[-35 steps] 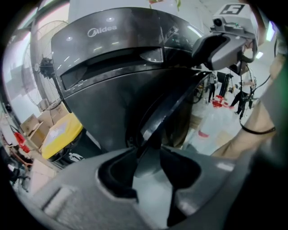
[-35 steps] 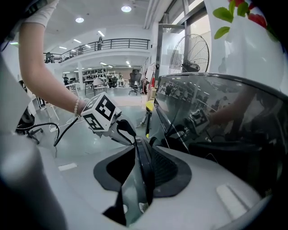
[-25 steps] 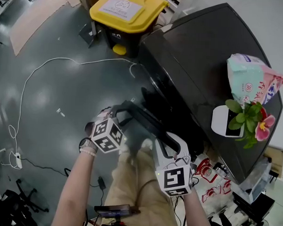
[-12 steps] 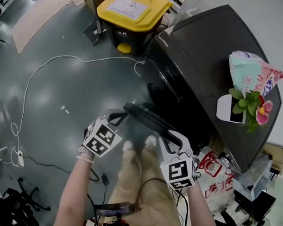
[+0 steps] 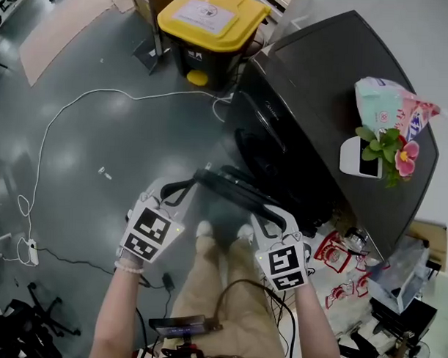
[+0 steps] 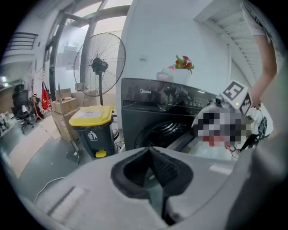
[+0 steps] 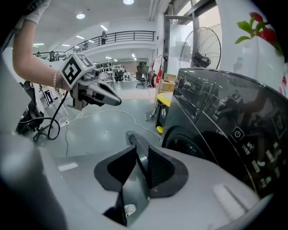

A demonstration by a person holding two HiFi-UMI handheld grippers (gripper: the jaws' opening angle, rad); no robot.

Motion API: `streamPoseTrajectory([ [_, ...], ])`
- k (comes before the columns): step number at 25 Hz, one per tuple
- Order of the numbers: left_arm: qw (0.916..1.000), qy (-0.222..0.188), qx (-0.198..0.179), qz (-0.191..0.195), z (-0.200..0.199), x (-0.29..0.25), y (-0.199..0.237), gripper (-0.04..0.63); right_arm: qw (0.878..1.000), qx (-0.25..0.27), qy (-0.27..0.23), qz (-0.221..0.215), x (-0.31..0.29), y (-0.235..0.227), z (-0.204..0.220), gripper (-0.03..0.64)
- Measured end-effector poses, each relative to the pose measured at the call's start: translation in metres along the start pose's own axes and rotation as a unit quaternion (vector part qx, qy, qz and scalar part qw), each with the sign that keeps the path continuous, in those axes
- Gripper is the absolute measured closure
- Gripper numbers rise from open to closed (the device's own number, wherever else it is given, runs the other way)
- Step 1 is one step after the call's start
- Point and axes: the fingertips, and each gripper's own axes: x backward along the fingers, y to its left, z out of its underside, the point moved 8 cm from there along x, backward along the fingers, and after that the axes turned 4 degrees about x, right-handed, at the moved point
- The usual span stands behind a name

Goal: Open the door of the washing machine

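- Washing machine (image 5: 337, 98) stands right, its door (image 5: 232, 184) open in front.
- Bin (image 5: 206, 20) beside it, farther back.
- Plant (image 5: 383, 147) and, seemingly, a packet (image 5: 391, 107) on top.
- Cable (image 5: 61, 114) on the floor (image 5: 103, 75), left.

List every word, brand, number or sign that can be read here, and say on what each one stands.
"Midea": on the washing machine, top front panel.
Power symbol, no word: on the same panel.
Litter pictogram, no word: on the bin.
Too small or blurred to read: the white label on the bin's yellow lid, the print on the bag, and the other panel icons.
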Motion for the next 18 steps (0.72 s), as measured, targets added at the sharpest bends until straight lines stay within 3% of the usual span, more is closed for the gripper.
streamPoseTrajectory([
  [10, 0.9935, -0.076, 0.055, -0.064, -0.023, 0.050, -0.014, 0.601, 0.997, 0.046, 0.002, -0.056, 0.014, 0.028, 0.013, 0.534],
  [18, 0.9847, -0.103, 0.077, -0.117, -0.032, 0.080, -0.043, 0.601, 0.989, 0.101, -0.001, -0.112, 0.025, 0.051, 0.026, 0.534],
])
